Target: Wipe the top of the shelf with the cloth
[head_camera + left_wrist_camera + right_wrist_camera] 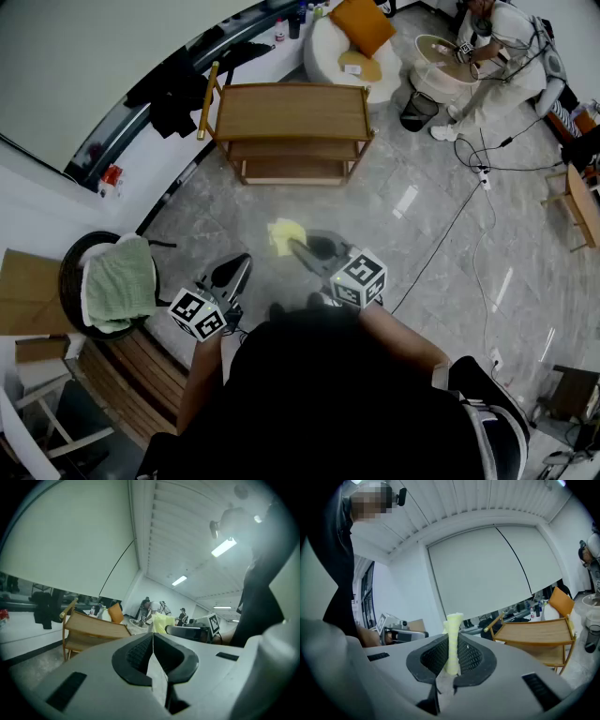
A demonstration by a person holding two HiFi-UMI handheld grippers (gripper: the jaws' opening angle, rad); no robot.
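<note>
The wooden shelf [291, 112] stands ahead on the floor, its top bare; it also shows as the shelf [93, 629] and the shelf [534, 632]. My right gripper [302, 253] is shut on a pale yellow cloth [284, 234], held above the floor short of the shelf. In the right gripper view the cloth [452, 641] stands pinched between the jaws of the right gripper [451, 660]. My left gripper [234, 272] hangs lower left, shut with nothing in it; its pads meet at the left gripper [153, 656]. The cloth [161, 623] shows beyond.
A round black basket with a green towel [117, 281] sits left. A white armchair with an orange cushion [361, 28] stands behind the shelf. A person [497, 47] works at a small round table at the far right. Cables [459, 216] run across the grey floor.
</note>
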